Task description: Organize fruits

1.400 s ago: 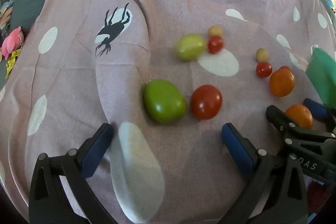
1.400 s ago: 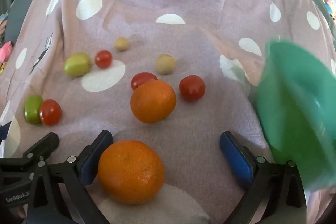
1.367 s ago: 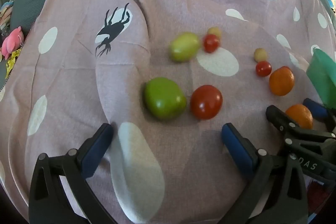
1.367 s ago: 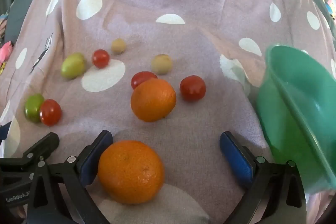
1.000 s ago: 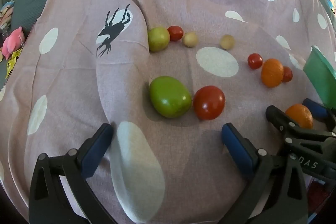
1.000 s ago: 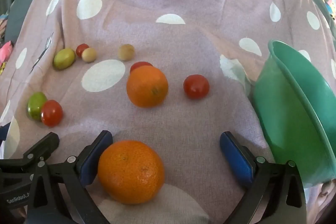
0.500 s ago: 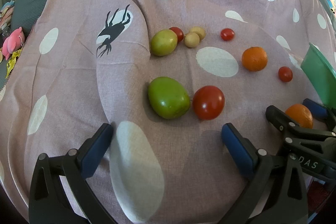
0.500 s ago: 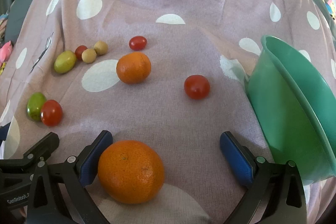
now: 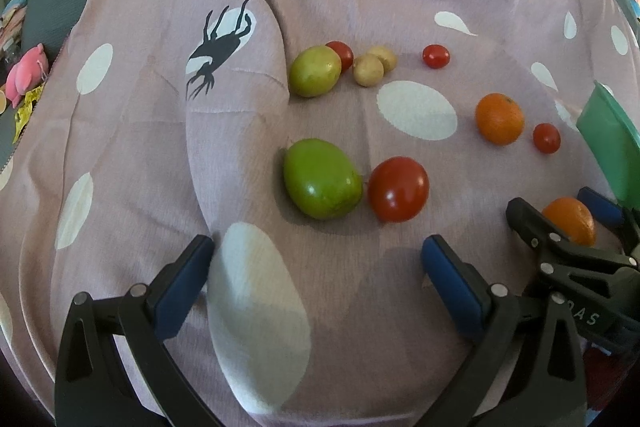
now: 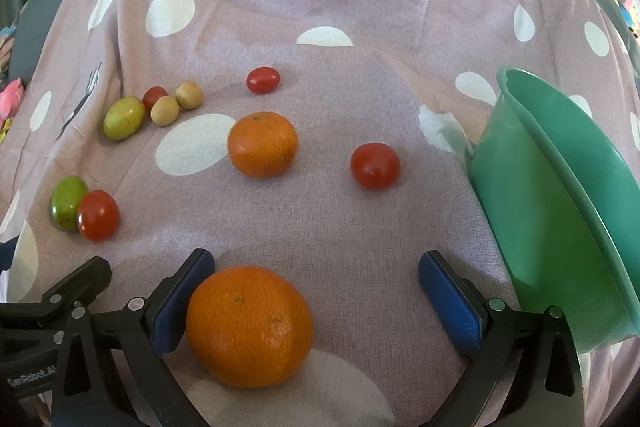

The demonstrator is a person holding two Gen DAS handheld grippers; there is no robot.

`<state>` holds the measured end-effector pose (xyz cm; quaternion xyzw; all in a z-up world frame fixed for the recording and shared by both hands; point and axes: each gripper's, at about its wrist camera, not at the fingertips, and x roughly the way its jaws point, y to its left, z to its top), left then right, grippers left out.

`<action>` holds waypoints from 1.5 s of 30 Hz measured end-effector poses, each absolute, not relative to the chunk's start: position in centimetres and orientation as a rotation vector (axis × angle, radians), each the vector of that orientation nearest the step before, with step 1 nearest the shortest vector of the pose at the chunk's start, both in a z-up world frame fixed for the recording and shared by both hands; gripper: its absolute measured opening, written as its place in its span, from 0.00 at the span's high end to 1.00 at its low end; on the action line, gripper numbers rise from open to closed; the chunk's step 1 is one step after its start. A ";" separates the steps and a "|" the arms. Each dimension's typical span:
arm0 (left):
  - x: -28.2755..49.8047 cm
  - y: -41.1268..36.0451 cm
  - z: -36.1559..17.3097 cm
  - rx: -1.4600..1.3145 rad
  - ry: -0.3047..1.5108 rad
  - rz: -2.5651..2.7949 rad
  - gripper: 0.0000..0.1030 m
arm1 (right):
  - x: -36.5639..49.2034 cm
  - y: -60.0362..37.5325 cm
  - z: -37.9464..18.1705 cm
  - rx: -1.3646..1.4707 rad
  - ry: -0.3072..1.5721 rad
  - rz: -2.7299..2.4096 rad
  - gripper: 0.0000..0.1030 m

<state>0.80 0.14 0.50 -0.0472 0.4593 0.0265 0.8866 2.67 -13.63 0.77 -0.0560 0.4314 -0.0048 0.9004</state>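
Mauve spotted cloth [image 10: 320,7] carries scattered fruit. My right gripper [image 10: 316,287] stands wide, an orange [image 10: 249,325] against its left finger, nothing clamped. My left gripper [image 9: 316,267] is likewise wide and empty, short of a green fruit [image 9: 322,178] touching a tomato [image 9: 398,189]. Green bowl [image 10: 560,195] sits tilted at right.

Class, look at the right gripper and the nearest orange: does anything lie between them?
Nothing visible does. The orange already sits between the open right gripper fingers, beside its left finger, on bare cloth.
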 end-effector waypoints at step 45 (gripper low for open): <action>-0.8 2.2 4.4 -0.254 0.973 -0.066 0.14 | 0.2 -15.1 3.8 0.025 0.960 0.073 0.23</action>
